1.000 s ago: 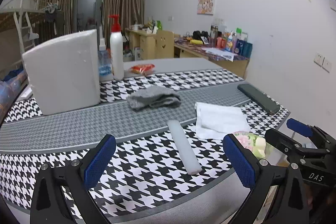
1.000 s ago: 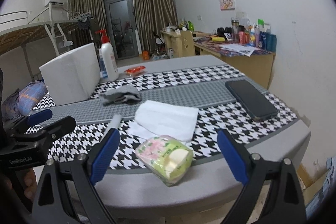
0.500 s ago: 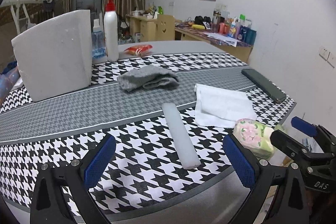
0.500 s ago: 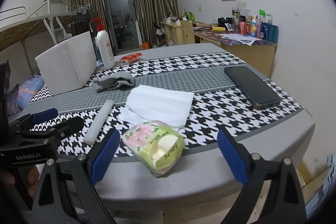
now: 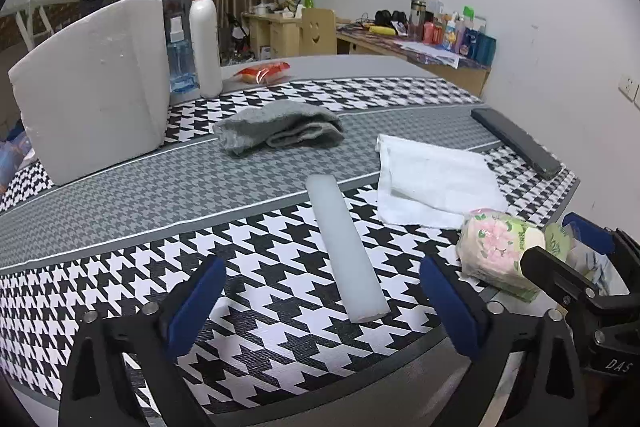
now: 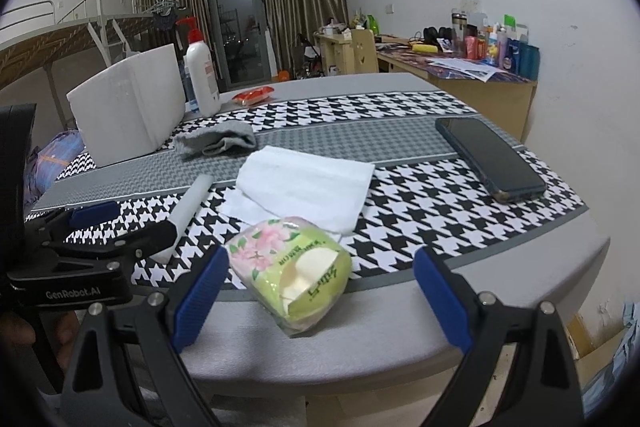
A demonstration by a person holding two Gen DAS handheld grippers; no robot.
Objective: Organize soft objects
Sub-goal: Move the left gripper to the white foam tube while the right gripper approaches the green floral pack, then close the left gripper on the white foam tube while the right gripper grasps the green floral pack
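Note:
A green and pink tissue pack (image 6: 294, 273) lies at the table's near edge, between the open fingers of my right gripper (image 6: 320, 291); it also shows in the left wrist view (image 5: 500, 253). A white foam stick (image 5: 346, 247) lies on the houndstooth cloth, ahead of my open, empty left gripper (image 5: 324, 303). A folded white towel (image 5: 434, 183) lies beyond the pack, and a grey sock (image 5: 280, 129) lies farther back. A big white foam block (image 5: 94, 107) stands at the back left.
A dark phone (image 6: 488, 157) lies at the right of the table. A white pump bottle (image 5: 205, 35), a blue spray bottle (image 5: 180, 63) and a red packet (image 5: 262, 73) stand at the back. My left gripper's body (image 6: 76, 267) is close to the pack's left.
Both grippers have moved forward and lower toward the table. The tissue pack now sits between the right gripper's fingers, and the foam stick is nearer the left gripper.

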